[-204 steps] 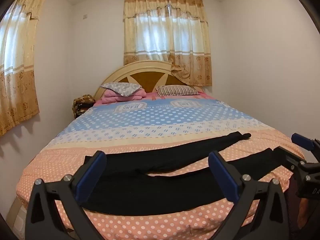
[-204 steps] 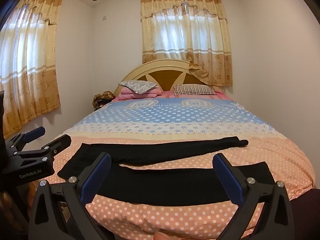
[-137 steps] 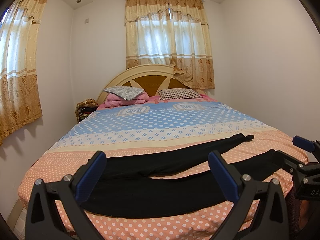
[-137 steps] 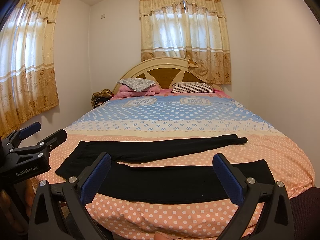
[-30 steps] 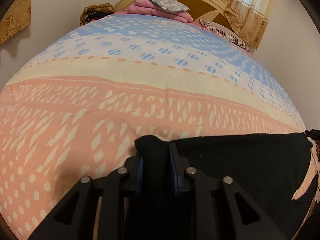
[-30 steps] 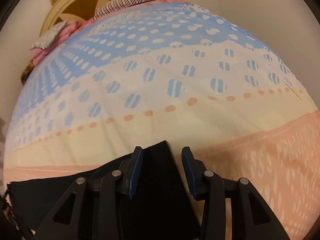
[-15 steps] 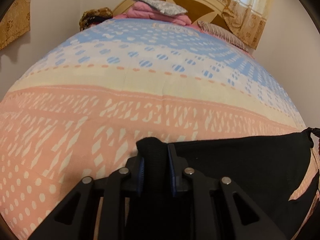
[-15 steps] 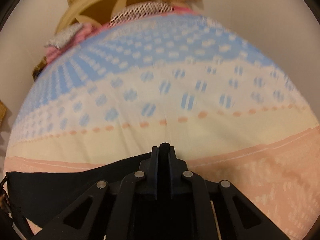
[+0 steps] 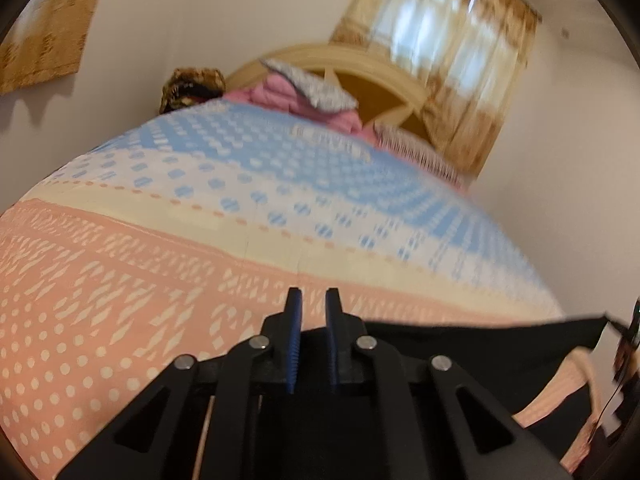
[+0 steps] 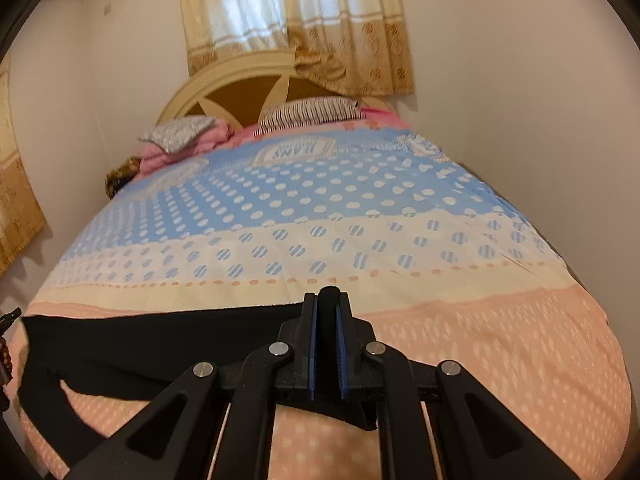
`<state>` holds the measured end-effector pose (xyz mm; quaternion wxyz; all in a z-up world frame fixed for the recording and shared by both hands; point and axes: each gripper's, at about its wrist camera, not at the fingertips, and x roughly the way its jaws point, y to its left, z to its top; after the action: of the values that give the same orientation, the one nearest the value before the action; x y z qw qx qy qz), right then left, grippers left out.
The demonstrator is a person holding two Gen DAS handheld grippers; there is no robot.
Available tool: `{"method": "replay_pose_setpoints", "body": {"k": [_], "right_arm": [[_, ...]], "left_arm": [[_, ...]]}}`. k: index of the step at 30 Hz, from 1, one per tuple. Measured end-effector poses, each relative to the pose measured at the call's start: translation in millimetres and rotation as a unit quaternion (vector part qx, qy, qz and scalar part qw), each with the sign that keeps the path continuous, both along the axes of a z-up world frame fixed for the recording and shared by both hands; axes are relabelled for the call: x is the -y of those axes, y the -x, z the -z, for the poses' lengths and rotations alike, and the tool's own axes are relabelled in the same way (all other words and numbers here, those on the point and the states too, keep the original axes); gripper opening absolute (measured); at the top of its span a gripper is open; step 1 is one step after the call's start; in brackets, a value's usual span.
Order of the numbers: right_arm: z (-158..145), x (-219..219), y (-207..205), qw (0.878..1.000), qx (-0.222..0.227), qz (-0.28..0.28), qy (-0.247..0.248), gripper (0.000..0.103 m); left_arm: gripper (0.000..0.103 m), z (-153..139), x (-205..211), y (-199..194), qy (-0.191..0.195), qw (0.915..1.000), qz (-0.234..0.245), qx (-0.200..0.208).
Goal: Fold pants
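In the left wrist view, the left gripper (image 9: 311,322) had its jaws closing, with only a narrow gap between the blue pads. The black pants (image 9: 480,344) began low between the fingers and ran as a tight edge to the right border of the picture, above the bedspread (image 9: 120,280). At the tips the gap showed the bedspread, not cloth, so the grip seemed to sit far back in the jaws. I judged that this hand should not pull harder before the pads were fully pressed. It should travel at the same height as the other hand, so that the lifted leg keeps a straight edge while it is carried over the other leg. The picture was blurred by motion, and the gripper body hid the place where the cloth was pinched. I could not tell how much fabric was inside.

In the right wrist view, the right gripper (image 10: 328,320) was closed on the pants (image 10: 160,344); a black fold stood up between its pads. From there the cloth stretched to the left, where the tip of the other gripper just showed at the border. The cloth below the gripper was covered by its arms, and the second leg was mostly out of sight.
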<state>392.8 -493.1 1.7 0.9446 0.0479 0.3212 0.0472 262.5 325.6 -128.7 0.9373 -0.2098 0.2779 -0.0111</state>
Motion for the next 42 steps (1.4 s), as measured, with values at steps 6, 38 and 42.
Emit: {"method": "replay_pose_setpoints", "body": {"k": [6, 38, 42], "right_arm": [[14, 9, 52, 1.0, 0.003, 0.003, -0.021, 0.008], [41, 4, 33, 1.0, -0.015, 0.022, 0.0, 0.008], [30, 5, 45, 1.0, 0.005, 0.026, -0.005, 0.008]], "left_arm": [[0.012, 10, 1, 28, 0.025, 0.9989, 0.039, 0.007], [0.012, 18, 17, -46, -0.085, 0.99, 0.074, -0.086], [0.012, -7, 12, -12, -0.061, 0.9942, 0.083, -0.03]]}}
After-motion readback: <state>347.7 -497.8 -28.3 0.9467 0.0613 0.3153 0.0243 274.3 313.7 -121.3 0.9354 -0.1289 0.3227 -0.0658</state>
